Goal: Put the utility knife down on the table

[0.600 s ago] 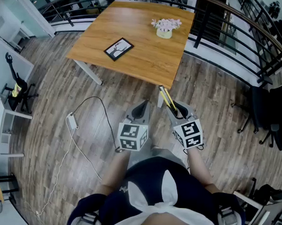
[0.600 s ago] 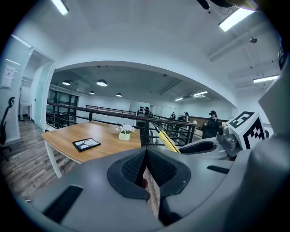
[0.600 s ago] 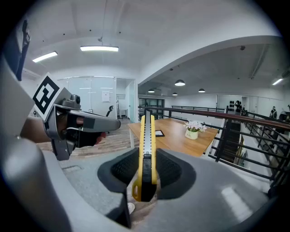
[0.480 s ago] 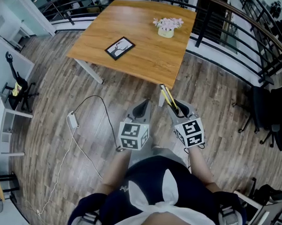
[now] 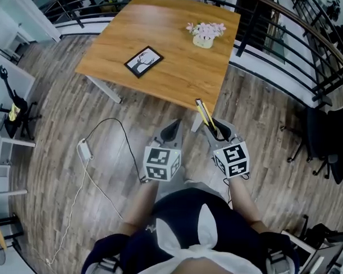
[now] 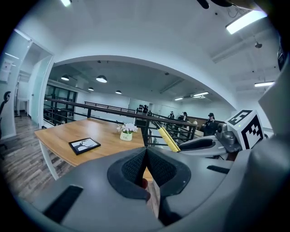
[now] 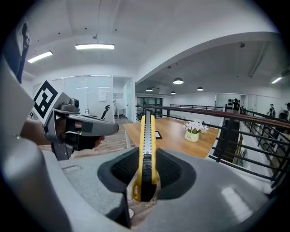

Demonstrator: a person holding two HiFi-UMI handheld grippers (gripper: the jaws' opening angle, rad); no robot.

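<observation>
The utility knife (image 7: 146,152) sits pinched in the jaws of the right gripper (image 5: 216,130), tip toward the table (image 5: 180,61) just ahead, while the left gripper (image 5: 172,130) alongside is closed and empty.

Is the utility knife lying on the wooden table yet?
No, the right gripper is shut on the utility knife, short of the table.
</observation>
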